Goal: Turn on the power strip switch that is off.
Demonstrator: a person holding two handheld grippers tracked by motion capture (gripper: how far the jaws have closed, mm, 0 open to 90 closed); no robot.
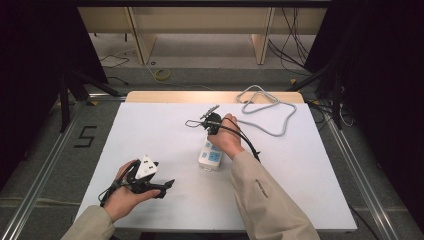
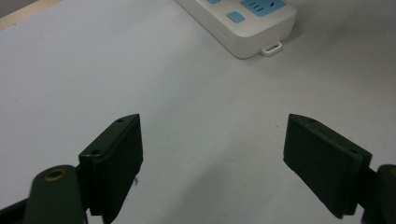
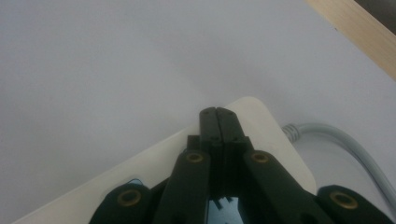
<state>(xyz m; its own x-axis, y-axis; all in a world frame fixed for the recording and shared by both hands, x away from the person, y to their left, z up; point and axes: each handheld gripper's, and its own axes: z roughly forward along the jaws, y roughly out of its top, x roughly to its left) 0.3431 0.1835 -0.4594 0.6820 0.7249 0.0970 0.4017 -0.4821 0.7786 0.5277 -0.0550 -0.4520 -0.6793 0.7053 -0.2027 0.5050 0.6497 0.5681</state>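
Note:
A white power strip [image 1: 210, 156] with blue sockets lies mid-table, and its grey cable [image 1: 272, 112] loops toward the far right. My right gripper [image 1: 212, 126] is over the strip's far end. In the right gripper view its jaws [image 3: 217, 112] are pressed together with nothing between them, right above the strip's rounded end [image 3: 266, 126] where the cable [image 3: 345, 144] leaves. My left gripper [image 1: 167, 185] rests at the near left of the table, pointing right. It stands open [image 2: 212, 154] over bare table, with the near end of the strip [image 2: 243, 28] some way ahead.
The white table top [image 1: 150, 135] has a wooden strip [image 1: 175, 96] along its far edge. Metal rails run along both sides. On the floor are a "5" mark [image 1: 86, 136], a yellow ring [image 1: 161, 75] and loose cables. Black curtains stand left and right.

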